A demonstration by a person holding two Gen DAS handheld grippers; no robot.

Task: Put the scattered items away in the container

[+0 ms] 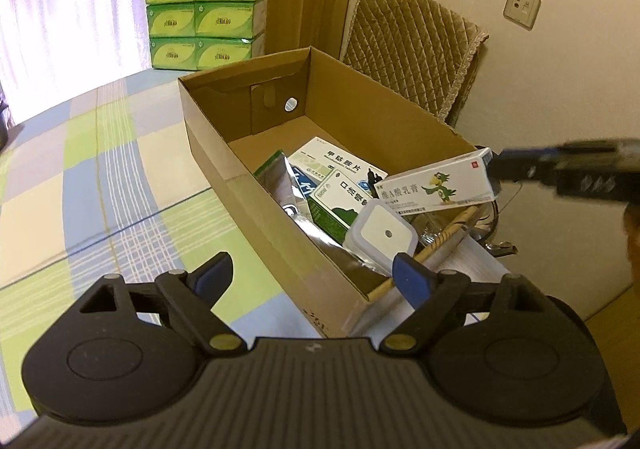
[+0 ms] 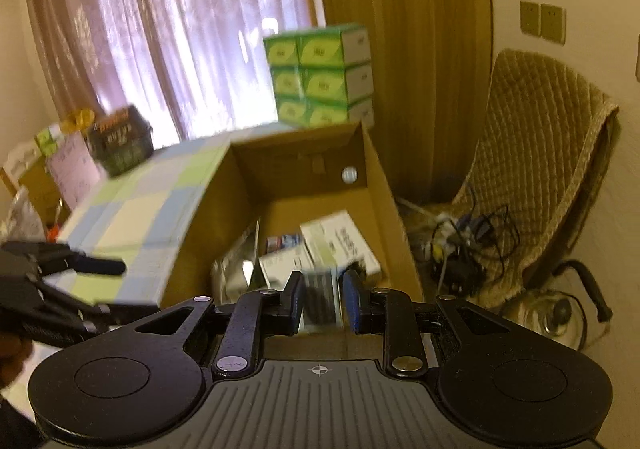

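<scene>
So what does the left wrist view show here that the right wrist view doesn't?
Only the left wrist view: the right gripper holding the parrot-printed ointment box over the cardboard box, plus a white square night light. Only the right wrist view: a dark basket and tangled cables on the chair. Both: cardboard box, stacked green tissue boxes, open left gripper.

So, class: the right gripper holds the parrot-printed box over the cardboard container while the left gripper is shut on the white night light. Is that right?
Not quite. In the left wrist view the left gripper is open and holds nothing; the white night light already lies in the cardboard container. The right gripper does hold the parrot-printed box over it.
</scene>
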